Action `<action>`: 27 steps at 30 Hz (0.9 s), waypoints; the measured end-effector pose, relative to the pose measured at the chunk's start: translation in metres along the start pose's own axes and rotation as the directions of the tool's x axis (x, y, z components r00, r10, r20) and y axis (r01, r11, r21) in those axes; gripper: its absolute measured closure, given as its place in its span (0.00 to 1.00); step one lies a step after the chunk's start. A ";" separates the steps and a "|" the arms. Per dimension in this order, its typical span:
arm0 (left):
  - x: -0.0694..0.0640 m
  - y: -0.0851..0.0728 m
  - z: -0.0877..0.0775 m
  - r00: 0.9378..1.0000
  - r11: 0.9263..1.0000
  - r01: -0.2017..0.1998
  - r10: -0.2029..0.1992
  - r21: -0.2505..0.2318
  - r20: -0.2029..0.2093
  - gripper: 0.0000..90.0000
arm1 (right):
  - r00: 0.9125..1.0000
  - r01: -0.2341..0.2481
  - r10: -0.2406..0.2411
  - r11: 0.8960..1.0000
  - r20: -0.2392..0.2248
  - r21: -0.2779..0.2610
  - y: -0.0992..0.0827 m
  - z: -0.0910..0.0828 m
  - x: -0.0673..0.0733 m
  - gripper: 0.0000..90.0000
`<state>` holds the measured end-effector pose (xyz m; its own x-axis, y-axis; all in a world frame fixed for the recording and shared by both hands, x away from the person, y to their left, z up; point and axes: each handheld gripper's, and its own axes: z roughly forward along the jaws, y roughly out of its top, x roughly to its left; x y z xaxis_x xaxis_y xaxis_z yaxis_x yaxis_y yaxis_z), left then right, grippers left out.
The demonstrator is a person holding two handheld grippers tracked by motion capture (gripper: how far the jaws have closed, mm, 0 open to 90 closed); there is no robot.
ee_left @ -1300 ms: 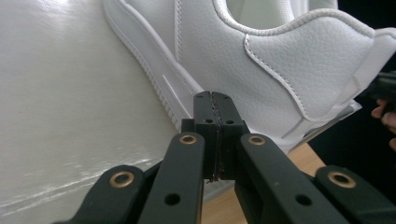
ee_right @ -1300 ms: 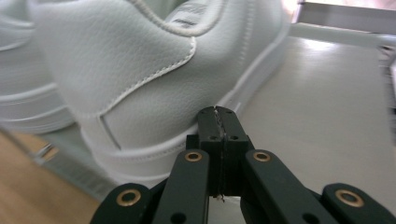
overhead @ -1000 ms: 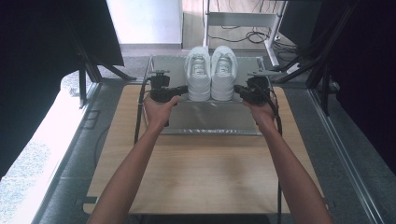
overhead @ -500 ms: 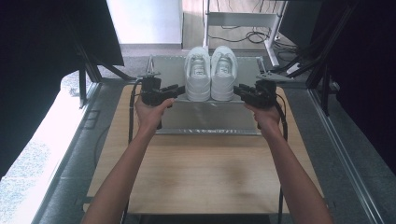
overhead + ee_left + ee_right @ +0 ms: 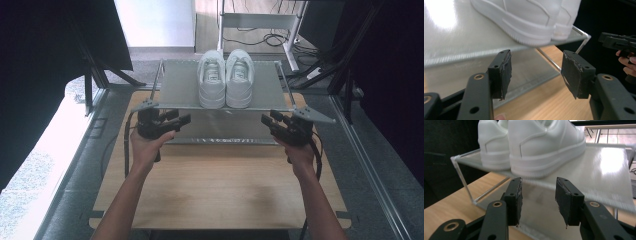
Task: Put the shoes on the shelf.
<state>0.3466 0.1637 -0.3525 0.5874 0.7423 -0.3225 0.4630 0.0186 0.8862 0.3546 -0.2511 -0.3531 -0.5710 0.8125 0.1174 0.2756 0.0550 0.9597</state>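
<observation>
A pair of white sneakers (image 5: 226, 76) stands side by side on the top shelf of a metal shoe rack (image 5: 179, 86), heels toward me. My left gripper (image 5: 181, 119) is held in front of the rack's near left corner, open and empty. My right gripper (image 5: 268, 120) sits by the near right corner, open and empty too. In the left gripper view the open gripper (image 5: 536, 63) hangs just below the shelf edge, under the sneaker heels (image 5: 529, 20). The right gripper (image 5: 538, 188) likewise sits under the nearest heel (image 5: 541, 147).
The rack has a lower shelf (image 5: 220, 131) and stands at the far end of a wooden table (image 5: 215, 185). Dark screens flank both sides. A white frame with cables (image 5: 260, 22) stands behind. The other hand's gripper (image 5: 619, 42) shows at the right.
Both grippers have drawn back from the sneakers' sides toward me and lowered to the rack's front edge. The sneakers have stayed in place.
</observation>
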 end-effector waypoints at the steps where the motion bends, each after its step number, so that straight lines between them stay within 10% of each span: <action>1: -0.001 -0.006 -0.003 1.000 1.000 -0.008 0.008 -0.001 -0.004 0.44 | 1.000 -0.004 0.004 1.000 -0.005 -0.003 -0.006 -0.005 -0.001 0.62; 14: 0.002 -0.072 -0.028 1.000 1.000 -0.011 0.011 0.026 0.005 0.42 | 0.999 -0.003 0.005 0.998 -0.034 0.063 -0.064 -0.033 0.002 0.59; 27: -0.001 -0.084 -0.023 0.999 0.997 -0.042 0.041 0.070 0.008 0.41 | 1.000 0.004 -0.002 0.997 -0.025 0.072 -0.075 -0.033 0.006 0.52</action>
<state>0.2923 0.1772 -0.4188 0.6116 0.7368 -0.2883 0.4833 -0.0594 0.8734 0.3047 -0.2694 -0.4158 -0.5905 0.7979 0.1215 0.3282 0.0999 0.9393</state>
